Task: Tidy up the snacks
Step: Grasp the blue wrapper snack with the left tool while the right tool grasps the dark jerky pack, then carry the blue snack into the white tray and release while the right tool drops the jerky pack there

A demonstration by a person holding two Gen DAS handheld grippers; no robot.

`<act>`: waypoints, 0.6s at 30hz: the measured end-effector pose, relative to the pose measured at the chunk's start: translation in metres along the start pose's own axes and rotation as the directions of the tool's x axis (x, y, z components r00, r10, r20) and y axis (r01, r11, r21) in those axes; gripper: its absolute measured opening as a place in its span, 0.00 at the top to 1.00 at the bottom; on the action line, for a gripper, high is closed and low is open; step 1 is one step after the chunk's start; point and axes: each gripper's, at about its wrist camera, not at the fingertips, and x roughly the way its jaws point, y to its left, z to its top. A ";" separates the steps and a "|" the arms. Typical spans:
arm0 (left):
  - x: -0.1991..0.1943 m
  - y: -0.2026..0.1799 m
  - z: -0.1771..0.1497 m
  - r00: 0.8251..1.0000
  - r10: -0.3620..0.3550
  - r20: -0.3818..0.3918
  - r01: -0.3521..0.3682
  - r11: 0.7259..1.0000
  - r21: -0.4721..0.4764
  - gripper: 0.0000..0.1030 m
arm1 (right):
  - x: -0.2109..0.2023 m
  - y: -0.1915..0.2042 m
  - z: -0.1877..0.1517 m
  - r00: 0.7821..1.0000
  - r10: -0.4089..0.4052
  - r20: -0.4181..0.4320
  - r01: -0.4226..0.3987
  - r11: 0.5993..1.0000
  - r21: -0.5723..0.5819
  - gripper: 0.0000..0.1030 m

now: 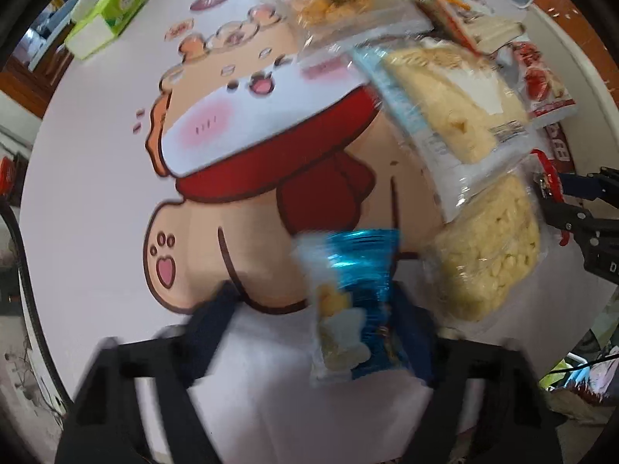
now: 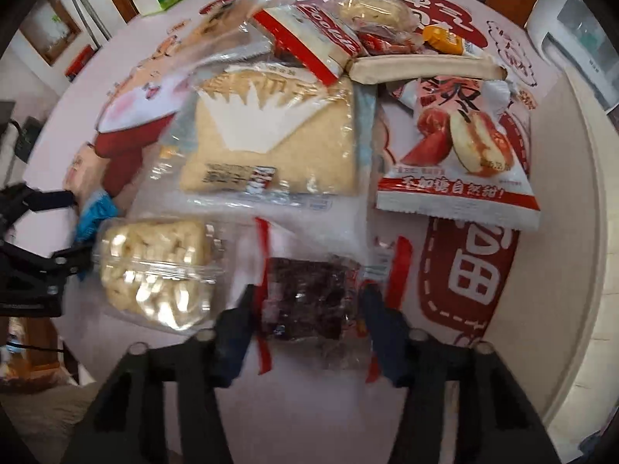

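Left gripper (image 1: 321, 309): standing wide open, blue packet (image 1: 358, 309) leaning against its right finger; grip uncertain.
Puffed-rice pack (image 2: 154, 270): lying near left of pile.
Right gripper (image 2: 305, 309): fingers flanking dark snack pack (image 2: 305, 301), touching both sides.
Red date bag (image 2: 460, 147): lying far right on table mat (image 2: 541, 309).

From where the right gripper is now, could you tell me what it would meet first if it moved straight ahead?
The right gripper already has a clear packet of dark snack between its fingers. Straight ahead, it would probably first reach the large pale cracker pack, though depth is hard to judge in this fisheye view.
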 end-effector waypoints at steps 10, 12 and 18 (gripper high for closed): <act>-0.036 0.001 0.006 0.993 -0.066 0.100 0.070 0.997 -0.039 0.73 | -0.039 -0.012 0.001 0.993 0.104 0.052 -0.109 0.988 0.111 0.58; -0.057 0.001 0.011 0.984 -0.100 0.148 0.108 0.993 -0.044 0.73 | -0.054 -0.014 -0.002 0.988 0.132 0.075 -0.140 0.983 0.118 0.58; -0.118 -0.036 0.044 0.948 -0.166 0.273 0.167 0.986 0.020 0.73 | -0.108 -0.020 -0.012 0.970 0.158 0.185 -0.180 0.977 0.112 0.58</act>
